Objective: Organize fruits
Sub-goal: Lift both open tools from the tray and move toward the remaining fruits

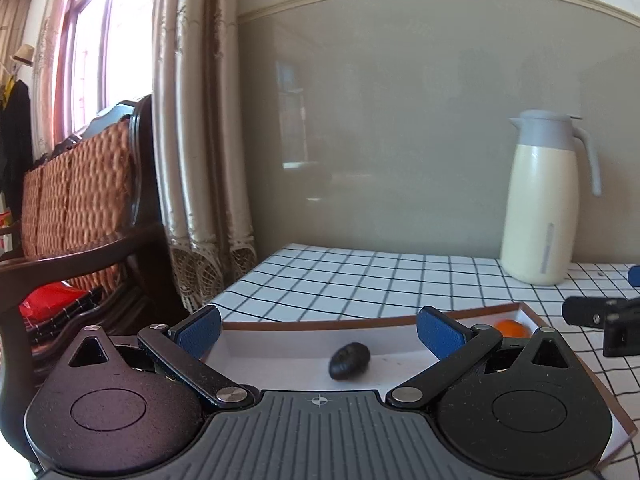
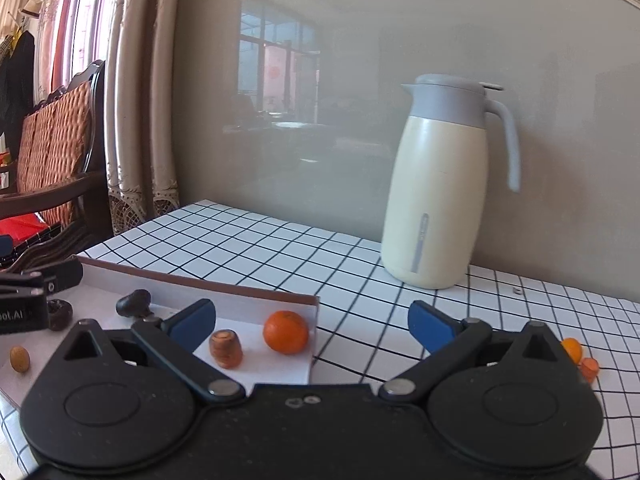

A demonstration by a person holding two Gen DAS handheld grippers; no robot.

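A white tray with a brown rim (image 1: 320,323) (image 2: 200,282) lies on the checked tablecloth. In the left wrist view a dark wrinkled fruit (image 1: 349,361) rests in it between the fingers of my left gripper (image 1: 318,330), which is open and empty above it; an orange fruit (image 1: 510,328) sits at the tray's far right. In the right wrist view my right gripper (image 2: 312,316) is open and empty over the tray's right end, near an orange (image 2: 285,332), a brown cut piece (image 2: 227,348), dark fruits (image 2: 134,303) (image 2: 59,314) and a small tan fruit (image 2: 19,358).
A cream jug with a grey lid (image 1: 544,200) (image 2: 440,184) stands at the back by the wall. Small orange pieces (image 2: 580,356) lie on the cloth to the right of the tray. A wicker-backed wooden chair (image 1: 80,208) and curtains stand left of the table.
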